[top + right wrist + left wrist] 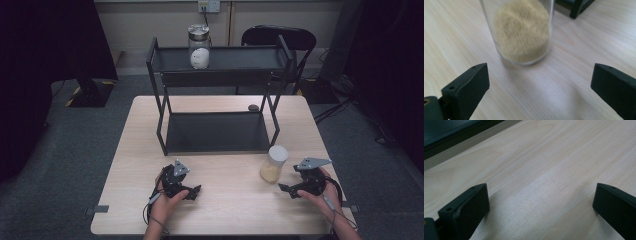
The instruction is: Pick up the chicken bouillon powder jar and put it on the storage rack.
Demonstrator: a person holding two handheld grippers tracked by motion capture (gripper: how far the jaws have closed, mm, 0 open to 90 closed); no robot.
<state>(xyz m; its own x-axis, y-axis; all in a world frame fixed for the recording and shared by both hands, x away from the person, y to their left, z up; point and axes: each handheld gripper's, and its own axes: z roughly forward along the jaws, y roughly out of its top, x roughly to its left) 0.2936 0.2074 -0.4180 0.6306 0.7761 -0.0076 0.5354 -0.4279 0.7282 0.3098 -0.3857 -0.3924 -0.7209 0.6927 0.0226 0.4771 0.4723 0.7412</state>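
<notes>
I have the right tool [289, 189] spread wide and aimed at the jar of yellow grains [274, 163], which stands upright on the counter [235, 200] just ahead of it, in front of the black rack [215, 131]. To take it well, I judge I should slide forward low and level until the glass sits centred between the jaws, then close on the lower body, below the white lid (glass is slick, so squarely, not at an angle). The left tool [192, 191] rests spread wide over bare wood, well apart. Room is good: open counter to the left; the rack's right leg stands near behind the jar, and the counter's right edge lies close beside my right hand [324, 196].
</notes>
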